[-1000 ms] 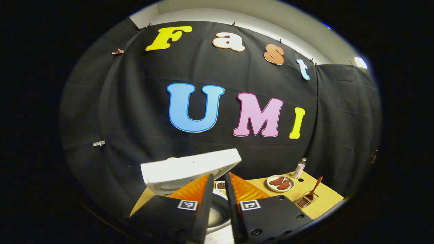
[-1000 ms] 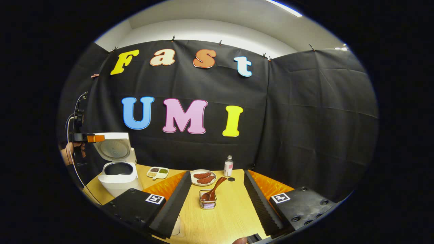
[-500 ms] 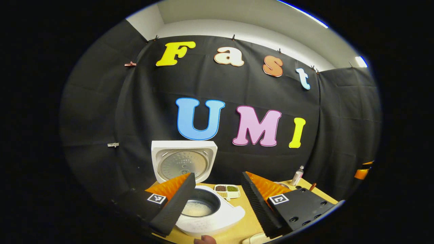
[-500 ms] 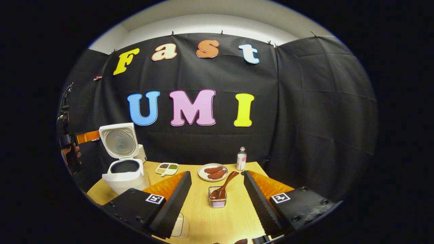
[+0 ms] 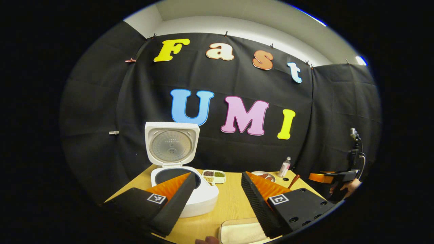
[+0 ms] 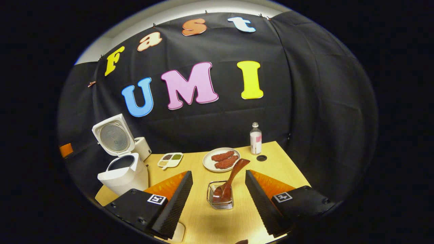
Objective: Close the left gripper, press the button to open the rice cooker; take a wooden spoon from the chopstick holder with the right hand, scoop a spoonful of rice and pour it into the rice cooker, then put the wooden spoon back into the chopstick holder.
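The white rice cooker [image 5: 200,198] stands open on the wooden table, its lid [image 5: 171,145] upright and the dark pot showing. My left gripper [image 5: 217,203] hangs open just in front of it, holding nothing. In the right gripper view the cooker [image 6: 123,174] is at the left. A wire chopstick holder [image 6: 220,197] stands straight ahead with a wooden spoon [image 6: 234,176] leaning up out of it. My right gripper [image 6: 218,203] is open, and the holder lies between and just beyond its fingertips without touching them.
Behind the holder are a plate of red meat slices [image 6: 222,159], a small bottle [image 6: 255,139] and a divided dish of grains [image 6: 170,160]. A pale container [image 5: 240,231] lies at the near table edge. The right gripper and hand [image 5: 339,178] show far right.
My left gripper opened and drew back from the cooker, whose lid swung fully up. My right gripper moved down and closer to the holder with the spoon.
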A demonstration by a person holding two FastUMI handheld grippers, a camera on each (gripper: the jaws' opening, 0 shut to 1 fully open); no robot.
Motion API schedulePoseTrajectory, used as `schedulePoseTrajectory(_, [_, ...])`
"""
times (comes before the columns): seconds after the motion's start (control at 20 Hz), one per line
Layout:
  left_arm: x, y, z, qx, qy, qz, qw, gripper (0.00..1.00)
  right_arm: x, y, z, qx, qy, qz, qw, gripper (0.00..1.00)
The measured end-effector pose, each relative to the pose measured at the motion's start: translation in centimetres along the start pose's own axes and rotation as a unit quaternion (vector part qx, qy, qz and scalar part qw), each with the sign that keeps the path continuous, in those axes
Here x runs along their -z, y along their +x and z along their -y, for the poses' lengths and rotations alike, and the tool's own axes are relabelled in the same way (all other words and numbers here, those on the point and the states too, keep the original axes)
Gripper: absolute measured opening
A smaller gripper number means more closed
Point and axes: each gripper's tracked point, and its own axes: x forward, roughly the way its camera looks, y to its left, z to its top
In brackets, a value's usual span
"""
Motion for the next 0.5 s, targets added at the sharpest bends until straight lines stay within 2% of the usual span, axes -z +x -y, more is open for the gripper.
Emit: schedulePoseTrajectory(0.5, [4.3,-3.4,1.7,-0.054,0.004,-0.024,0.998,0.94,7.0,10.9,3.1,-0.033,0.084,-0.076,0.993,0.95])
